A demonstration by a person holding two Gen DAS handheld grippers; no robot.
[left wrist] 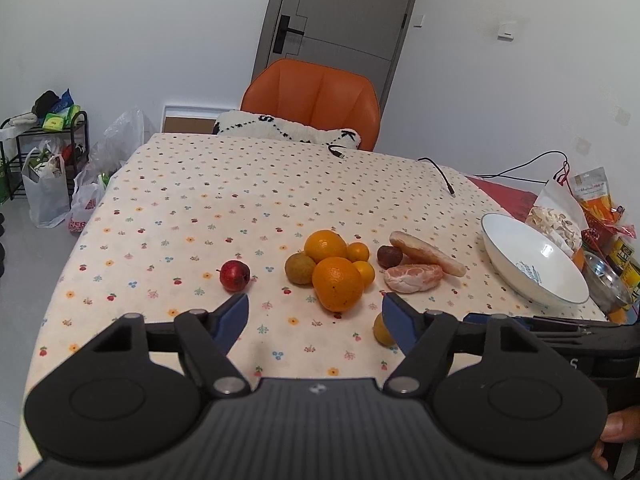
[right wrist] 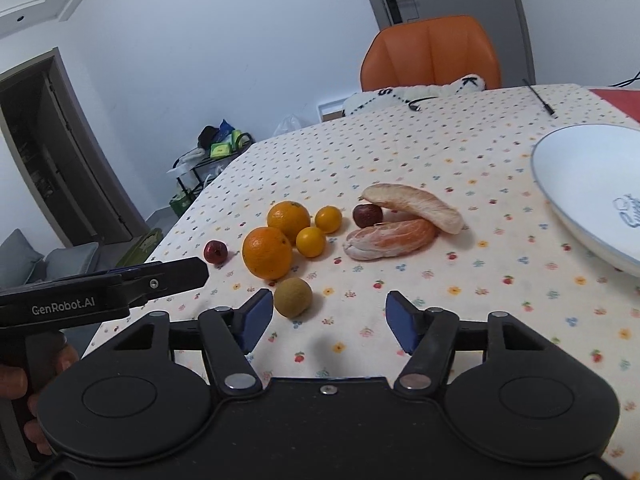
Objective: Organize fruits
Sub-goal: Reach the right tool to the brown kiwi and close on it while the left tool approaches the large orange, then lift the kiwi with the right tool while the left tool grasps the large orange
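Note:
Fruit lies loose on the flowered tablecloth (left wrist: 200, 200). Two oranges (left wrist: 338, 284) (right wrist: 267, 252), two small yellow citrus (left wrist: 358, 252) (right wrist: 311, 241) and a brown round fruit (left wrist: 300, 268) (right wrist: 293, 297) form a cluster. A small red fruit (left wrist: 235, 275) (right wrist: 215, 251) sits to their left. A dark red fruit (left wrist: 389, 257) (right wrist: 367, 215) and two peeled citrus segments (left wrist: 413, 278) (right wrist: 390, 238) lie to their right. My left gripper (left wrist: 315, 306) is open just short of the near orange. My right gripper (right wrist: 329, 304) is open, its left finger beside the brown fruit. Both are empty.
A white bowl (left wrist: 532, 260) (right wrist: 538, 168) stands at the right. Another small yellow fruit (left wrist: 380, 330) peeks from behind my left gripper's right finger. Snack bags (left wrist: 592, 196) and a metal bowl (left wrist: 606, 280) crowd the right edge. An orange chair (left wrist: 316, 100) and cables (left wrist: 440, 172) are at the far side.

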